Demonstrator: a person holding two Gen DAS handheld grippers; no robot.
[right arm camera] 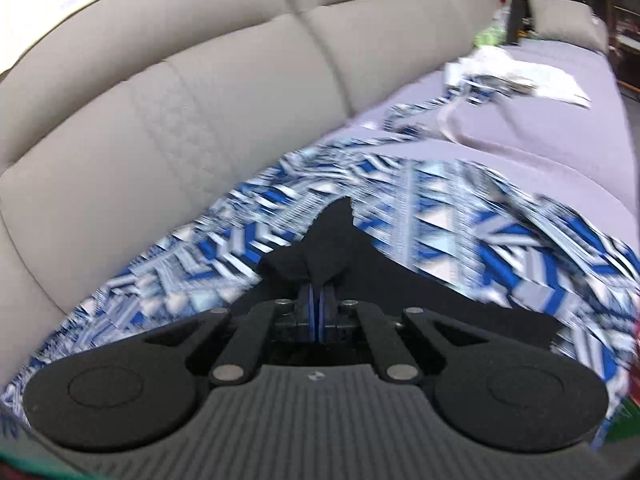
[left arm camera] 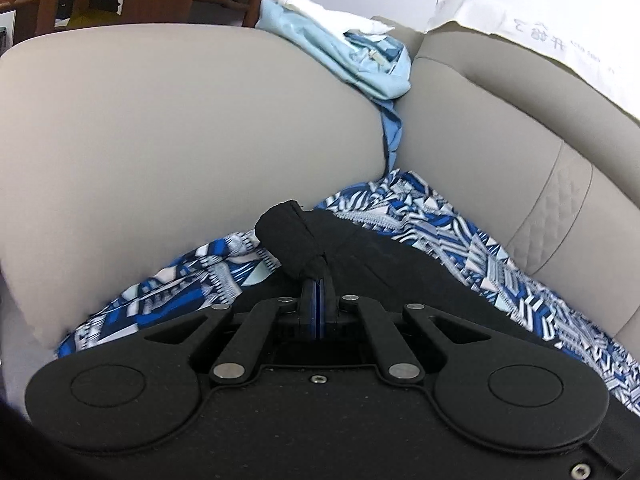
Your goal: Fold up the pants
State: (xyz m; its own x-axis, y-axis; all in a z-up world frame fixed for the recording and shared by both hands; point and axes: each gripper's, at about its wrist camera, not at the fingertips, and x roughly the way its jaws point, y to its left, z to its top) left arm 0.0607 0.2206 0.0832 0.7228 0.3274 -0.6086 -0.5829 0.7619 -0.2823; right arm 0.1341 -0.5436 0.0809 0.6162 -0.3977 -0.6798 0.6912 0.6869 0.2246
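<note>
Pants (left arm camera: 460, 240) waistband pinched in both claws, sofa (left arm camera: 180, 120)

Left hand-held gripper (left arm camera: 318, 276) pointing downward, jaws pressing together, pinching black cloth at its tips, right hand-held gripper (right arm camera: 317, 280) also angling downward, jaws clamping shut on a fold of black cloth, its view blurring

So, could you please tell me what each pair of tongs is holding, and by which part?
Both are shut on black fabric, seemingly the patterned pants' black band: left tongs pinch a bunched fold, right tongs another.
</note>
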